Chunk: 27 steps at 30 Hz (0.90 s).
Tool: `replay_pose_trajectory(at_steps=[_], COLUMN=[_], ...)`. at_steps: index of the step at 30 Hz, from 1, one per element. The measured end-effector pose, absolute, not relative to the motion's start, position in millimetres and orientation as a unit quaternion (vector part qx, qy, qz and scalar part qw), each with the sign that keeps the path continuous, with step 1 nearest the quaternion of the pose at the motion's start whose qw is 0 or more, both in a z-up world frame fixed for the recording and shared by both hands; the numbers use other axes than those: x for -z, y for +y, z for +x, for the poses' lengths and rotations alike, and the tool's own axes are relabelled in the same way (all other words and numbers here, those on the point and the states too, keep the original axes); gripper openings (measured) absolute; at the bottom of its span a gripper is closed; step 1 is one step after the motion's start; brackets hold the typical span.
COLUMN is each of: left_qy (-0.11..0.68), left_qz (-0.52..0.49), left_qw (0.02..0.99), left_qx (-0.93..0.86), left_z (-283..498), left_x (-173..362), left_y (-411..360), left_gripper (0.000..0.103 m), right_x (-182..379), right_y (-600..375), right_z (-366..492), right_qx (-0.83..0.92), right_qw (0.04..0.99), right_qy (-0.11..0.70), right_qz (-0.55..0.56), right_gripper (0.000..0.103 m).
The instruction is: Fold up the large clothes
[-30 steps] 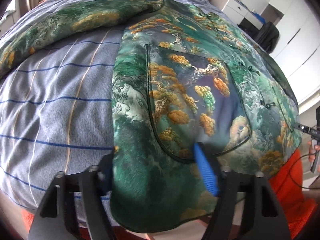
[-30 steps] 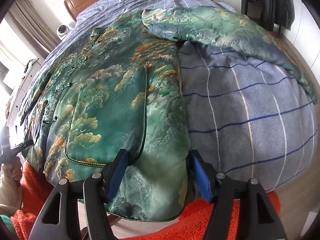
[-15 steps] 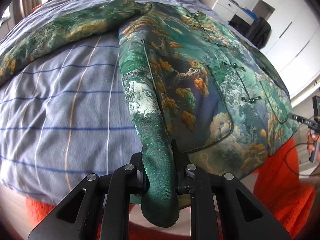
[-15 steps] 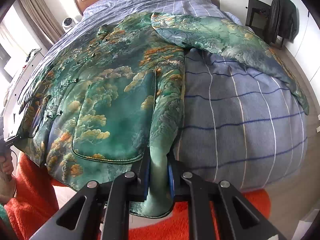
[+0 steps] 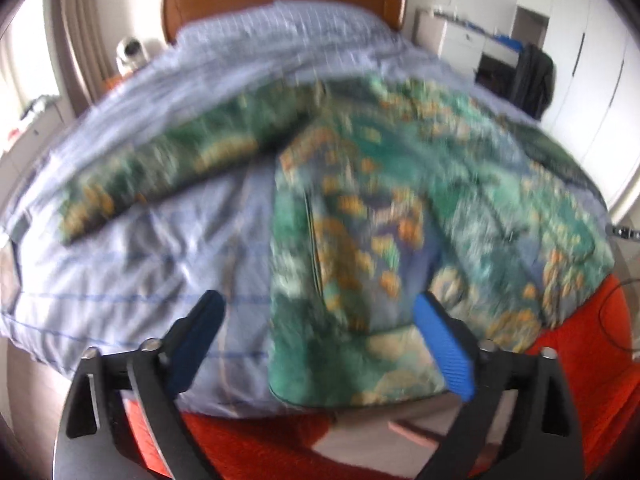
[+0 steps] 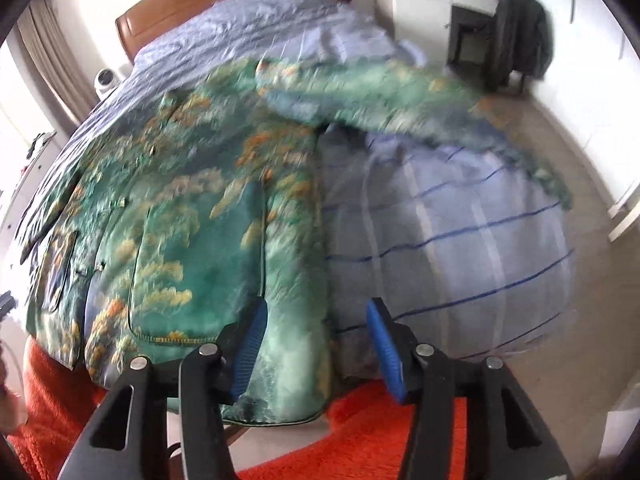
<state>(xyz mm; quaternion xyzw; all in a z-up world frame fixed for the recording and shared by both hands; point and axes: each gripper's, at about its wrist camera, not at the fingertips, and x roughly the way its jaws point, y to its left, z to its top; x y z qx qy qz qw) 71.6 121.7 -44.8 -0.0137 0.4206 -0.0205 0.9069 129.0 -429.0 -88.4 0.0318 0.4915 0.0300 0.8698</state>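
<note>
A large green jacket (image 5: 400,208) patterned with orange and gold trees lies spread flat on a bed (image 5: 160,240) covered in a pale blue striped quilt, filling the centre and right of the left wrist view and the left and centre of the right wrist view. Its sleeves reach sideways across the quilt, one toward the left edge of the left wrist view, the other toward the right of the right wrist view. The left gripper (image 5: 320,312) sits at the bottom of its frame with its jaws released and spread wide; they have just been opening, and the jacket's hem lies below and between them without the blue pads touching it. The right gripper (image 6: 316,320) sits low in its own frame, jaws also parted and just opened, straddling the jacket's side edge with no pad pressing on the cloth. An orange rug (image 6: 360,432) shows under both grippers. Both views are blurred.
</note>
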Motion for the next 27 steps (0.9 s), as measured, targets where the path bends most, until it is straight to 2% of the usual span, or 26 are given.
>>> replay_pose_trajectory(at_steps=[10,14,21,24,27], left_qy=[0.316,0.277,0.339,0.339,0.342], left_qz=[0.002,0.064,0.005,-0.034,-0.032], left_qw=[0.949,0.958,0.94,0.94,0.939], left_qx=[0.011,-0.029,-0.025,-0.013,-0.012], left_z=[78,77,86,84,85], left_x=[-19,-24,-10,-10,-10], left_y=[89,76,92,94,89], left_gripper=[0.103,0.103,0.103,0.103,0.103], right_x=[31,20,-6,-12,-13], right_y=[-408,-398,-387,-384,-380], right_z=[132,129,112,113,113], right_qx=[-0.067,-0.075,-0.073,-0.074,-0.071], right_qw=[0.906,0.909,0.938,0.941,0.942], right_qy=[0.414,0.404,0.339,0.329,0.327], right_qz=[0.067,0.065,0.001,-0.01,-0.019], right_gripper=[0.054,0.054,0.054,0.054,0.054])
